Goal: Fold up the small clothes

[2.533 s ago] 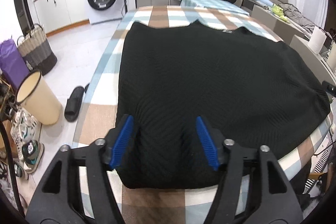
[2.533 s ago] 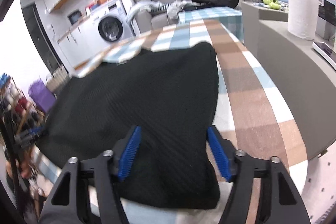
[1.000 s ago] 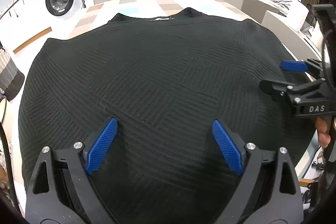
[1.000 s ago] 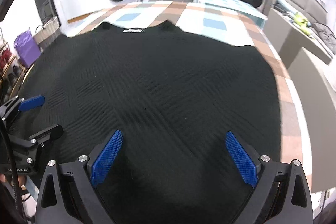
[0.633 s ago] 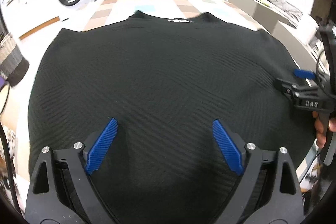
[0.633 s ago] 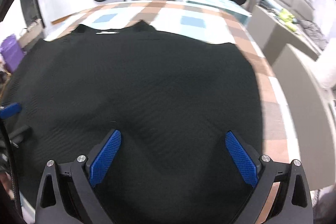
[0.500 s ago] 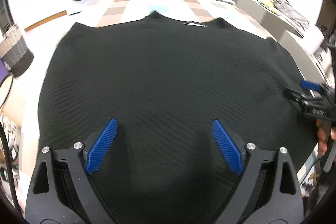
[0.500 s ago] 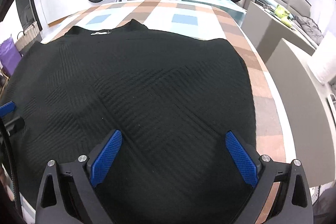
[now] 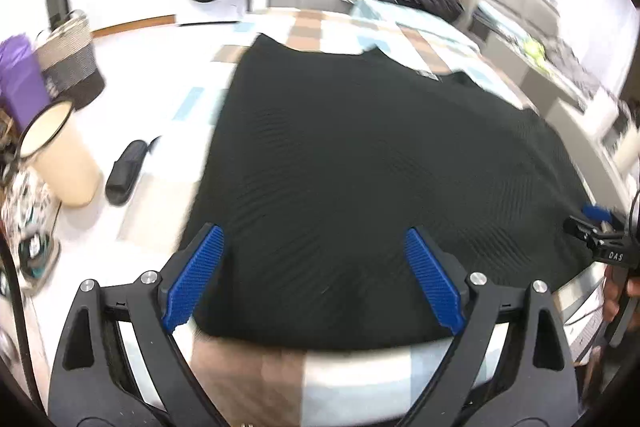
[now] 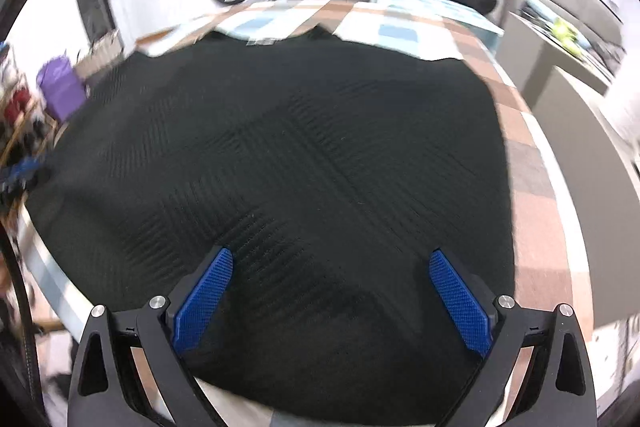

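Black ribbed sweater (image 9: 372, 163) spread flat over checked tablecloth (image 10: 532, 163), neckline at far edge; left gripper (image 9: 314, 279) and right gripper (image 10: 332, 301) both gaping, clamping nothing

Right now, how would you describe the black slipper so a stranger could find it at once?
Start from the checked table holding the black sweater. On the white floor beside it stands a cream bin. The slipper lies next to it, flat, dark and alone.
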A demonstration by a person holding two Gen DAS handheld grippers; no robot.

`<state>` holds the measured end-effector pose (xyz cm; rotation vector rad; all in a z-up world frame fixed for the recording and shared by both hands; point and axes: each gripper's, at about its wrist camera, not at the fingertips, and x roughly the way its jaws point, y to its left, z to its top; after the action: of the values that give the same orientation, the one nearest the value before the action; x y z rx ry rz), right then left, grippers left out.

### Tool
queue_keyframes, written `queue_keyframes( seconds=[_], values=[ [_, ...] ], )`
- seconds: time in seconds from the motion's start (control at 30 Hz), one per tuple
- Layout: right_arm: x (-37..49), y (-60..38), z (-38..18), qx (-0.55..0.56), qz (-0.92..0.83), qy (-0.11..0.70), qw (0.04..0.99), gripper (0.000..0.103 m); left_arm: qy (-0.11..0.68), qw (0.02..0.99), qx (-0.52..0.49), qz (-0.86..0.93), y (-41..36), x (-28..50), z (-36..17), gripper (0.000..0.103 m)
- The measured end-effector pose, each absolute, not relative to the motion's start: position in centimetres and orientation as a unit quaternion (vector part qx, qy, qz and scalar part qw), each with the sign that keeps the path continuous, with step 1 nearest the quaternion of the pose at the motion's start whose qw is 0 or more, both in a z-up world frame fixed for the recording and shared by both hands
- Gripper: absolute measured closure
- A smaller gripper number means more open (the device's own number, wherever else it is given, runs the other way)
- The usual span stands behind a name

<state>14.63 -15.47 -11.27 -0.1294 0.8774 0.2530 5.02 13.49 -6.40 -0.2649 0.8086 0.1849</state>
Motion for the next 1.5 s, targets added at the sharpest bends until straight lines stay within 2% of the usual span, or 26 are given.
queue_keyframes(
  seconds=[0.17,0.4,0.57,1.0,1.07,1.1,1.17,1.23,1.3,1.33,1.4,1.5],
  values=[
    [13.2,-14.6,-10.0,-0.006,0.163,0.400,0.902,0.003,0.382,0.898,-0.188,0.112,15.2,1.9,-6.6,0.012],
    [11.8,-12.7,-9.5,-0.008,0.178,0.385,0.906,0.003,0.394,0.886,-0.218,0.113,15.5,-1.0,-7.4,0.012],
    [10.8,-13.1,-9.7,-0.013,0.175,0.387,0.905,0.003,0.406,0.859,-0.301,0.076,15.7,-2.8,-8.2,0.012],
    [11.0,-11.8,-10.3,-0.014,0.194,0.387,0.901,0.003,0.346,0.864,-0.358,0.074,15.9,0.8,-9.9,0.012],
    [11.1,-11.3,-10.4,-0.016,0.199,0.388,0.900,0.003,0.337,0.869,-0.352,0.090,15.8,1.7,-10.0,0.016],
    [11.1,-11.1,-10.5,-0.019,0.199,0.388,0.900,0.003,0.334,0.871,-0.347,0.100,15.8,2.4,-10.0,0.019],
    [11.1,-10.5,-10.6,-0.028,0.201,0.384,0.901,0.003,0.331,0.871,-0.343,0.120,15.7,3.0,-10.2,0.032],
    [11.1,-10.2,-10.8,-0.037,0.201,0.384,0.900,0.003,0.331,0.867,-0.349,0.132,16.1,3.7,-10.5,0.066],
    [11.0,-10.0,-11.1,-0.040,0.199,0.388,0.899,0.003,0.331,0.861,-0.364,0.129,16.7,4.3,-11.0,0.079],
    [11.0,-9.9,-11.3,-0.041,0.198,0.389,0.899,0.003,0.329,0.862,-0.363,0.128,16.9,4.6,-11.1,0.084],
    [11.1,-9.9,-11.6,-0.044,0.196,0.394,0.897,0.003,0.327,0.875,-0.334,0.127,16.3,5.1,-10.8,0.087],
    [11.1,-10.0,-11.9,-0.045,0.193,0.397,0.896,0.003,0.306,0.902,-0.275,0.131,14.9,5.4,-9.1,0.088]
  ],
)
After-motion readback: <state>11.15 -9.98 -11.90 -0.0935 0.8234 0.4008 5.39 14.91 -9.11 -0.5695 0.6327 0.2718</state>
